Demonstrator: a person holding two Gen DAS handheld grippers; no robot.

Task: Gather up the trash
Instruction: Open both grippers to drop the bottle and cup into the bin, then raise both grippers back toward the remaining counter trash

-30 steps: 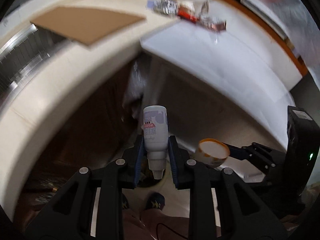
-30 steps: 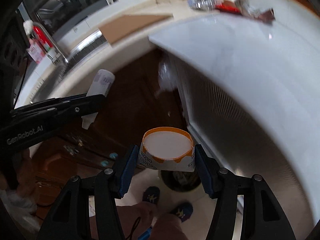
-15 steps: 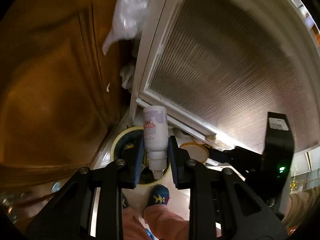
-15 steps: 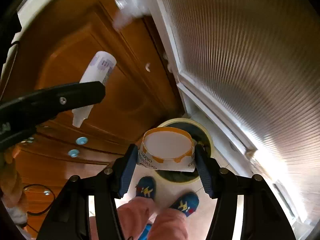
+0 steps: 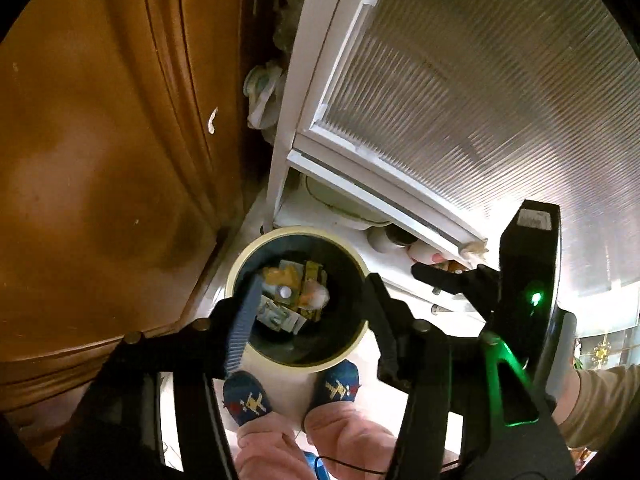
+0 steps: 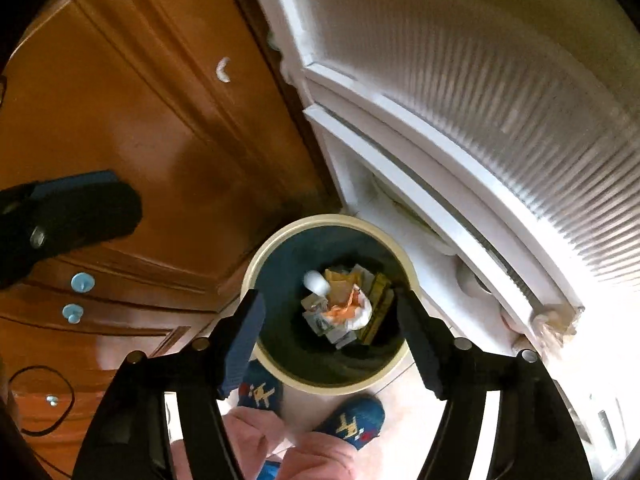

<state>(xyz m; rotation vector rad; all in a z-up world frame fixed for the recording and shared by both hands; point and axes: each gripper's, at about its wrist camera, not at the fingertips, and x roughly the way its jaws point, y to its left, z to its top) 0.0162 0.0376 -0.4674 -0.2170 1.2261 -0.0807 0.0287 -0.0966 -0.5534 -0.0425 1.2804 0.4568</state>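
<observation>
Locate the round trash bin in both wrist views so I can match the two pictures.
Left wrist view: the trash bin sits low at centre, seen between the open left gripper fingers.
Right wrist view: the bin is low and just right of centre, between the open right gripper fingers.
Shared landmark: the blue slippers just below the bin's rim.

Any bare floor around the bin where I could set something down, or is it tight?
Tight. The bin sits wedged between the wooden cabinet and the white ribbed door, with slippered feet against its near rim. Only a pale floor strip between bin and door frame is bare.
</observation>
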